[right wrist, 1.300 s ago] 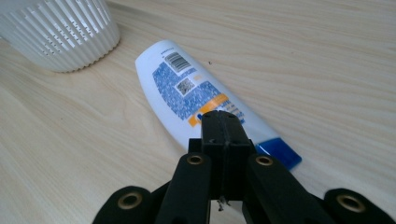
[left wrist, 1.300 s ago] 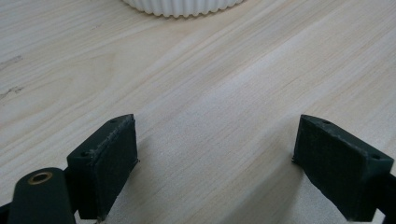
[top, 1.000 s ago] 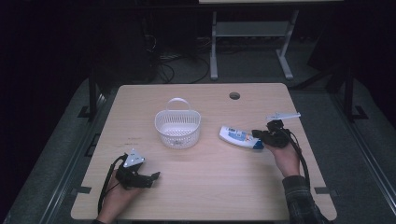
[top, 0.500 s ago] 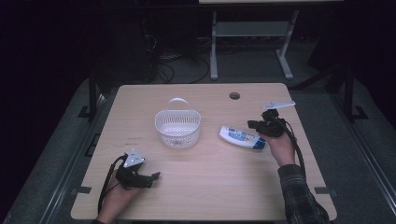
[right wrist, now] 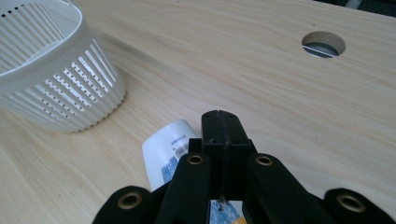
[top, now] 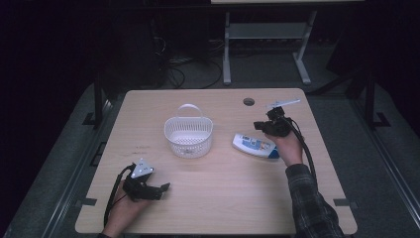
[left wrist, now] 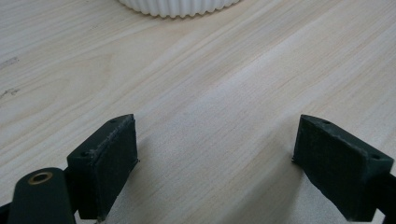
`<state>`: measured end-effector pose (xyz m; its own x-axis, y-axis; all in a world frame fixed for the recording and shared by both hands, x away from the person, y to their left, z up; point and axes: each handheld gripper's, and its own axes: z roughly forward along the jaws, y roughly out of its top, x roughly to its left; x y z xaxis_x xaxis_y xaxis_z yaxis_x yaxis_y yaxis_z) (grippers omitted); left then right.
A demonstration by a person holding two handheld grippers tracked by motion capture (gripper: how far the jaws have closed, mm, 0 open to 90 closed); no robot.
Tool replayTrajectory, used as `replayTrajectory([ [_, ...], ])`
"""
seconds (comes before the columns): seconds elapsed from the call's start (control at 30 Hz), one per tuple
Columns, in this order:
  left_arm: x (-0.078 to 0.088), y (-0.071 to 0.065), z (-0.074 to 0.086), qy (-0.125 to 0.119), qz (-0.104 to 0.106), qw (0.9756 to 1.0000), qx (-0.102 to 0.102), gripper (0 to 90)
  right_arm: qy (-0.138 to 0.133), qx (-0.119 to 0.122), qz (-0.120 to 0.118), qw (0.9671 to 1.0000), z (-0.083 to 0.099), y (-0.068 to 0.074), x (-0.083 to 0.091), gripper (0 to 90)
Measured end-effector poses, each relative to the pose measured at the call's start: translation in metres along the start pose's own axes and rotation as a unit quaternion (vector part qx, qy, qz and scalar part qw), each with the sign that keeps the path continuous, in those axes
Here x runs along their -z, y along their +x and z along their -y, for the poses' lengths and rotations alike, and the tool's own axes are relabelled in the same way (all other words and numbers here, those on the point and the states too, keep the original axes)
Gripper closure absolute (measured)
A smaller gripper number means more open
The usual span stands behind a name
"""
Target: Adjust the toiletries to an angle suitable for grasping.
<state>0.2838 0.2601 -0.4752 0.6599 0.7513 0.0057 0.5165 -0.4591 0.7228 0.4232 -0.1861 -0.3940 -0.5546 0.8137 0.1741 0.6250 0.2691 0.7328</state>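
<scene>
Jaws on the right gripper (top: 262, 125) were pressed together with nothing between them, poised over the white tube (top: 256, 146).
Tube lay flat on the tabletop (top: 223, 198), right of the white basket (top: 188, 136) and apart from it; in the right gripper view its white end (right wrist: 166, 147) poked out from under the closed jaws, though whether they touched it couldn't be told. Basket stood upright near the middle of the tabletop, handle up. A round cable hole (top: 248, 101) sat beyond the tube toward the far edge. Left gripper (top: 159, 191) rested on the tabletop at the near left corner, jaws spread wide on bare wood, with the basket's base (left wrist: 180, 6) visible well ahead of them.
</scene>
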Motion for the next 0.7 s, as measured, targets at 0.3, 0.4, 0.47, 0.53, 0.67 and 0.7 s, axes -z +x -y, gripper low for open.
replayTrajectory([
  [0.3,0.0,0.0,0.0,0.0,0.001,1.0,-0.001,12.7,0.004,0.005,-0.005,1.0,-0.006,0.007,-0.02,89.7],
  [0.4,0.0,0.0,0.0,0.0,0.002,1.0,-0.002,12.7,0.009,0.003,-0.009,0.9999,-0.005,0.008,-0.028,89.7],
  [0.47,0.0,0.0,0.0,0.0,0.002,1.0,-0.002,12.7,0.01,0.003,-0.008,0.9999,-0.005,0.008,-0.033,89.7],
  [0.53,0.0,0.0,0.0,0.0,0.002,1.0,-0.002,12.7,0.012,0.001,-0.008,0.9999,-0.004,0.008,-0.037,89.7],
  [0.67,0.0,0.0,0.0,0.0,0.002,1.0,-0.002,12.7,0.018,-0.002,-0.009,0.9998,-0.003,0.008,-0.046,89.7],
  [0.7,0.0,0.0,0.0,-0.001,0.002,1.0,-0.002,12.7,0.019,-0.002,-0.009,0.9998,-0.002,0.009,-0.048,89.7],
])
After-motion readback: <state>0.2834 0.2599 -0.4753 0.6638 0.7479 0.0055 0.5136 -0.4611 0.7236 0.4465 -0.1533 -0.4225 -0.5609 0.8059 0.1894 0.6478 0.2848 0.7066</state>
